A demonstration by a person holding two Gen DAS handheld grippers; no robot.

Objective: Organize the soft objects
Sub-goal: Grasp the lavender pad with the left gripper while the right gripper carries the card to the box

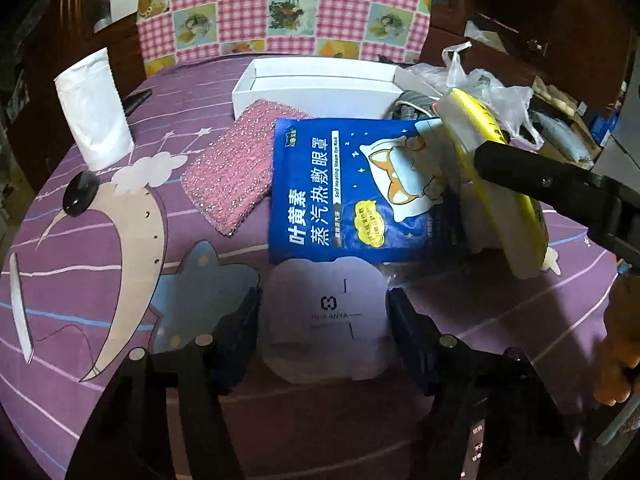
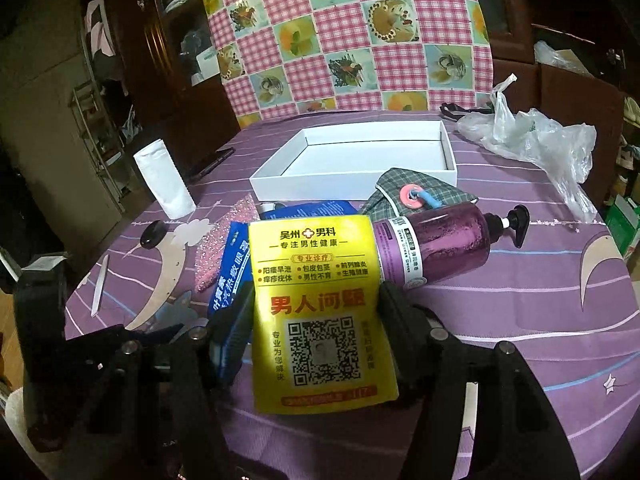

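**A:** Where are we with the tidying?

**B:** Early, I judge. The shallow white cardboard box (image 2: pixel 448 152) at the far side of the purple star-print tablecloth (image 2: pixel 520 300) has nothing in it that I can see. The soft things all lie in front of it: the grey checked cloth pouch (image 2: pixel 432 188) just before its near wall, the pink glittery knitted cloth (image 1: pixel 240 168) to the left, and the blue foil sachet (image 1: pixel 344 192) overlapping that cloth's edge.

**A:** And my grippers?

**B:** My right gripper (image 2: pixel 316 312) has its fingers clamped on the yellow soft tissue pack (image 2: pixel 320 312), held lifted above the blue sachet. My left gripper (image 1: pixel 324 320) hovers low with fingers apart, holding nothing; a pale cloud print on the cloth shows between them.

**A:** Anything not soft?

**B:** A purple pump bottle (image 2: pixel 440 244) lies on its side near the pouch, and a white paper roll (image 1: pixel 94 108) stands at the left.

**A:** Readable writing?

**B:** The sachet reads "Self Heating Steam Eye Mask" under large Chinese characters, with a sleeping corgi. The yellow pack carries red Chinese headlines and a QR code. The cloud print says "HUA ANYA".
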